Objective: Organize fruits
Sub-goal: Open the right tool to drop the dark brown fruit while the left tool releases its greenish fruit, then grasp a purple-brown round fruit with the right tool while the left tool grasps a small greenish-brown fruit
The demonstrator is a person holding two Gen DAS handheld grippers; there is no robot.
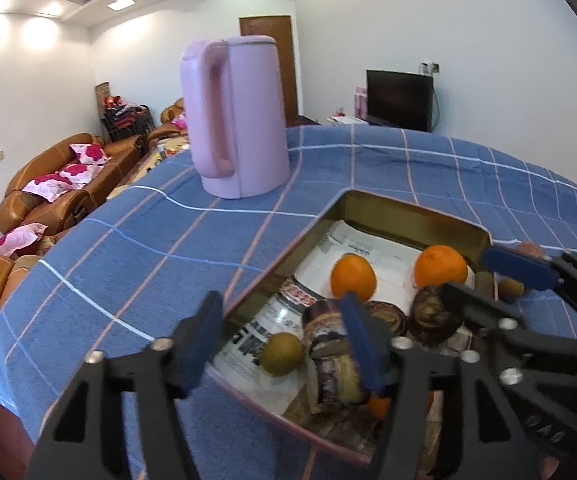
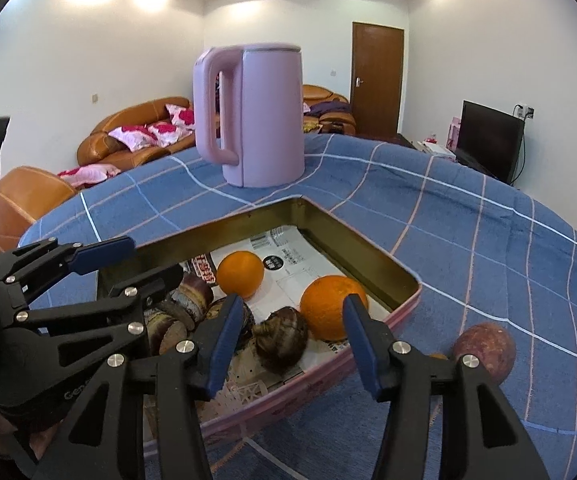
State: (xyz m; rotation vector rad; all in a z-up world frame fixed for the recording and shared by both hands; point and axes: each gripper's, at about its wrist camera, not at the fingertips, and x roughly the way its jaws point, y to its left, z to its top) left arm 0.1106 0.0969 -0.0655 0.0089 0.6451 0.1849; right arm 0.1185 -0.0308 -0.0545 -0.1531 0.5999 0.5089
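Fruit: two oranges, one toward the middle of the tin (image 2: 240, 274) and one by its right wall (image 2: 333, 307), lie on printed paper inside a shallow rectangular tin (image 2: 362, 258) on a blue checked cloth (image 2: 468, 240).
Handling: oranges look firm and round, moderately heavy for their size, with a pebbled peel that should hold under rubber pads (a grip across the widest part, not near the top, would likely stop them rolling out).
Other contents: brown, ringed root-like pieces (image 2: 282, 340) and a small greenish-brown fruit (image 1: 281, 354) share the tin; these look hard, rough and unlikely to bruise.
Stray piece: a dull reddish-brown round fruit (image 2: 484, 350) sits on the cloth just outside the tin's near right wall, probably smooth-skinned and prone to rolling.
Left tongs: the left gripper (image 1: 284, 340) hangs spread over the tin's near left corner, one pad outside the wall, one above a ringed piece, pinching nothing.
Right tongs: the right gripper (image 2: 292, 344) stands parted above the near edge, the right-hand orange and a root piece showing beyond its pads, neither clamped.
Backdrop: a pink kettle (image 2: 254, 114) stands on the cloth well behind the tin.
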